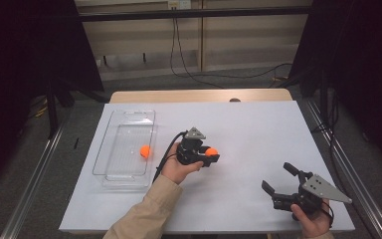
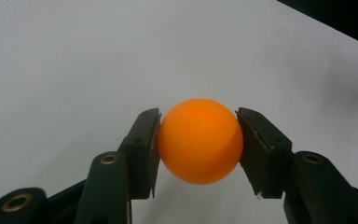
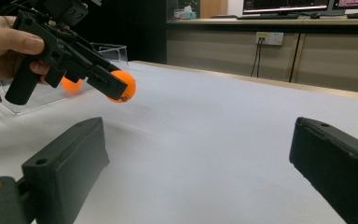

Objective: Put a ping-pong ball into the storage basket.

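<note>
My left gripper (image 1: 212,155) is shut on an orange ball (image 1: 211,152), held above the white sheet near the table's middle. In the left gripper view the ball (image 2: 199,140) sits squeezed between the two black jaws. The right gripper view shows that same ball (image 3: 125,86) lifted off the surface in the left gripper (image 3: 121,91). A second orange ball (image 1: 145,151) lies inside the clear plastic tray (image 1: 129,117) at the left; it also shows behind the hand (image 3: 70,84). My right gripper (image 1: 279,177) stands open near the front right with nothing between its jaws.
A white sheet (image 1: 248,129) covers the table, with a wooden edge (image 1: 199,95) at the back. Cables (image 1: 189,69) trail on the floor beyond. Dark curtains flank both sides. Metal rails (image 1: 35,169) run along the table's left and right.
</note>
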The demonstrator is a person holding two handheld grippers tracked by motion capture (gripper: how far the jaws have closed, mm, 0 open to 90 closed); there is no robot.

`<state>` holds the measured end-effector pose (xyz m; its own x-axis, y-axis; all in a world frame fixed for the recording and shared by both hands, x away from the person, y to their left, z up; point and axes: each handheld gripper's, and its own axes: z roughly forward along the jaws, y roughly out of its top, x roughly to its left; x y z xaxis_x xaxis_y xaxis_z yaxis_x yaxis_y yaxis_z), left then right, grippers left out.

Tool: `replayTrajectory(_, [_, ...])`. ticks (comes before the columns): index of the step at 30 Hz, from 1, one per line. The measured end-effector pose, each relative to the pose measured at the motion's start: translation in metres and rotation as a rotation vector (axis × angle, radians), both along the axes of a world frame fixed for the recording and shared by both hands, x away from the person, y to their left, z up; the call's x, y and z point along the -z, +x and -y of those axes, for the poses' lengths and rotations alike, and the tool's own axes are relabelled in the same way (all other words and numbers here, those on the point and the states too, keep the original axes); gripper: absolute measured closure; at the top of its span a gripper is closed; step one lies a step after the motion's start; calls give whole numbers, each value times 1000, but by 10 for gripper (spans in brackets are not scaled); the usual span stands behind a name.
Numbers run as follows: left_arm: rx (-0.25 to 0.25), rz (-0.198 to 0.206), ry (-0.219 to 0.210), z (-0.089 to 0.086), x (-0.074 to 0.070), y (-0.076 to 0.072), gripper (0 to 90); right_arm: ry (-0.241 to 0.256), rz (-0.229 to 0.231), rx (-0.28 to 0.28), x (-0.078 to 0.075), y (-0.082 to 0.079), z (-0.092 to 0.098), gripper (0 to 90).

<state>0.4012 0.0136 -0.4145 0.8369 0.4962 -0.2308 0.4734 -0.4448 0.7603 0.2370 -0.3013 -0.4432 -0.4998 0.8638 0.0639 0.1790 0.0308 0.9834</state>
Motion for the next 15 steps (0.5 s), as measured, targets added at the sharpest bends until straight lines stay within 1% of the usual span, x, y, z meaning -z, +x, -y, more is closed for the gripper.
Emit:
replayTrajectory(11, [-16, -2, -6, -5, -3, 2, 510, 2, 1, 0, 0, 0, 0, 34])
replayTrajectory(15, [-17, -10, -6, -6, -3, 2, 510, 1, 0, -1, 0, 0, 0, 34])
